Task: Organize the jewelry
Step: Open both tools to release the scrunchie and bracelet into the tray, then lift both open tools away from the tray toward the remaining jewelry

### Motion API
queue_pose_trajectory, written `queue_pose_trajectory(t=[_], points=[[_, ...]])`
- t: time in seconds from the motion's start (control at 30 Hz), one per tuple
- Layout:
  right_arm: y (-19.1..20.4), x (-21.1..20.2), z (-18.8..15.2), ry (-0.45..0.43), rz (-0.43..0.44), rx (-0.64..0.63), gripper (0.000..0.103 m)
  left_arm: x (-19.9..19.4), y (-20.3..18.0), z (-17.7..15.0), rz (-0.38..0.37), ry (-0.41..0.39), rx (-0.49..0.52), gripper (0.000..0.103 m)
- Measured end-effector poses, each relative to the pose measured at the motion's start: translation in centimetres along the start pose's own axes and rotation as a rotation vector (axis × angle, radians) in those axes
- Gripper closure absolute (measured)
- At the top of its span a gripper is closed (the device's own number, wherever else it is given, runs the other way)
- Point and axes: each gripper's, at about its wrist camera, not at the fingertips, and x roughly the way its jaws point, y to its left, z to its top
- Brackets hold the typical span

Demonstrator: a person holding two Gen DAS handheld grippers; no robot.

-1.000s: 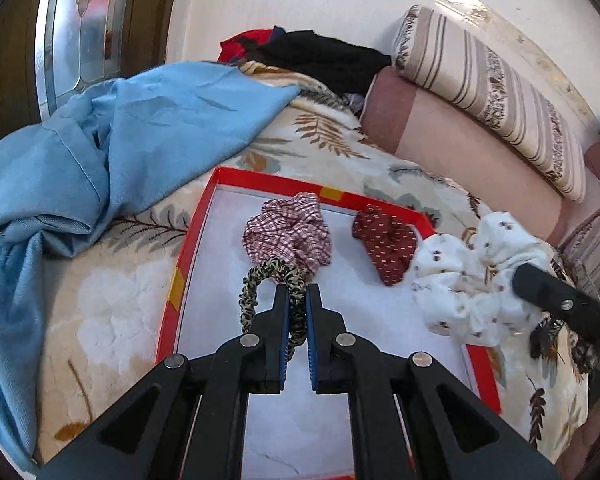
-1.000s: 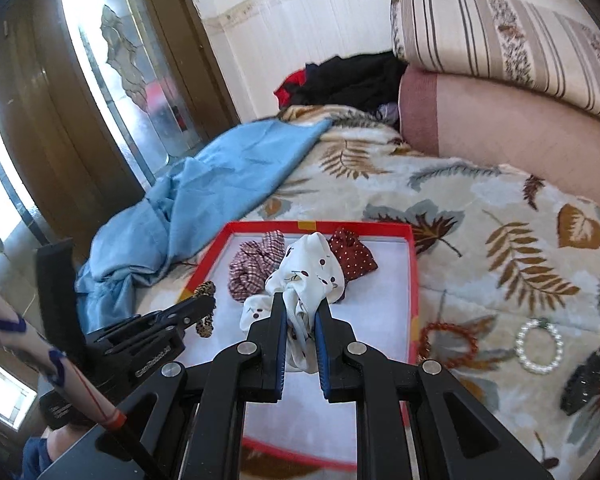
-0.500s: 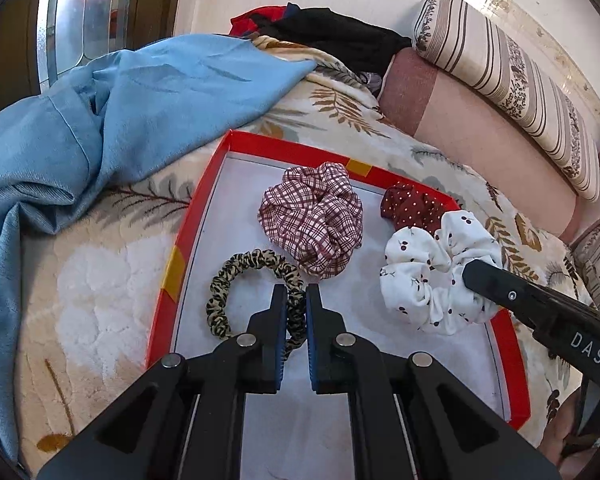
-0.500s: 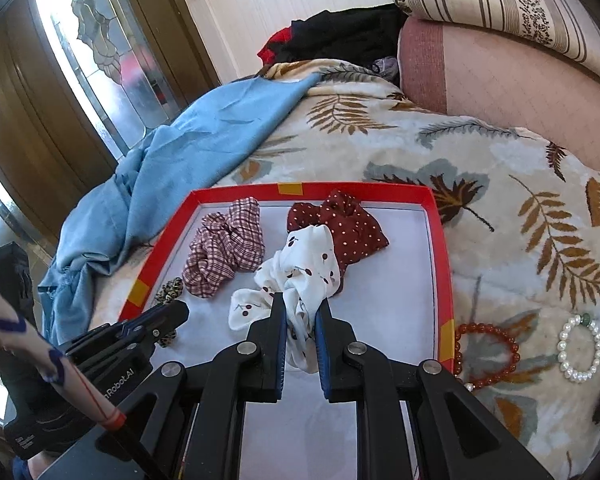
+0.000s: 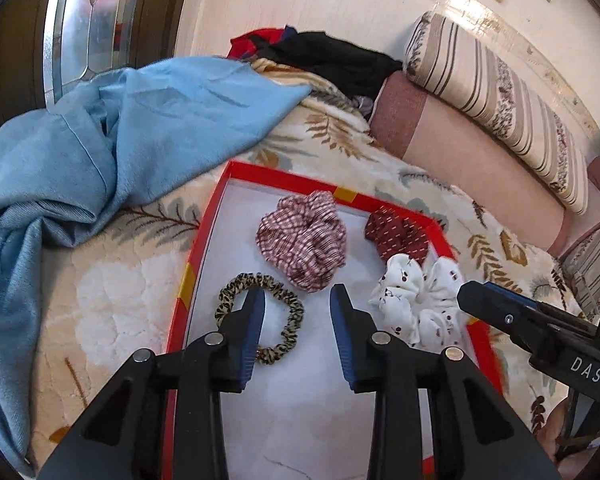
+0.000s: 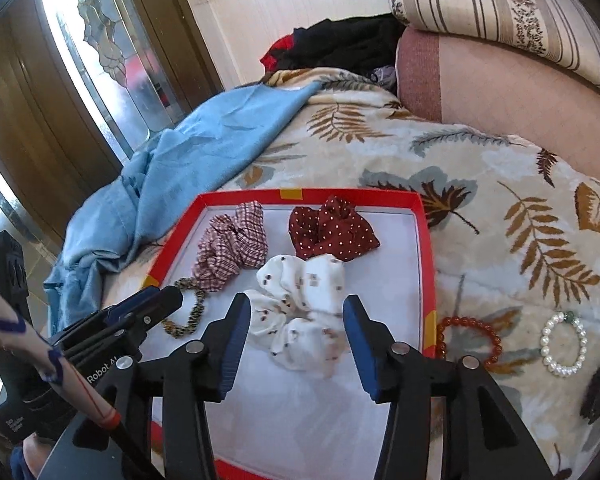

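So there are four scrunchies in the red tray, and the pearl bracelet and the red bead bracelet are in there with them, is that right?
Not quite. The four scrunchies do lie in the red tray, but the pearl bracelet and the red bead bracelet are outside it, on the leaf-print blanket beside the tray's right edge. The right wrist view shows this.

A leaf-patterned bedspread (image 6: 480, 184) covers the bed, with a striped bolster (image 5: 500, 92) at upper right. Daylight enters through a leaded-glass door (image 6: 100, 52) at upper left, beside a cream wall (image 5: 320, 0).
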Motion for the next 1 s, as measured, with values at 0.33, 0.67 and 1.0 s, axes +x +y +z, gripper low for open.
queue_pose_trajectory(t=[0.33, 0.67, 1.0], points=[[0.0, -7.9, -2.9, -0.093, -0.055, -0.006, 0.044, -5.7, -4.6, -2.7, -0.067, -0.066, 0.044, 0.066], [-3.7, -17.7, -8.7, -0.178, -0.226, 0.043, 0.033, -11.1, -13.3, -6.7, -0.181, -0.100, 0.172, 0.057], [-9.9, -24.3, -14.7, -0.191, -0.417, 0.202, 0.031, -13.6, -22.5, -11.8, -0.284, -0.077, 0.368, 0.052]])
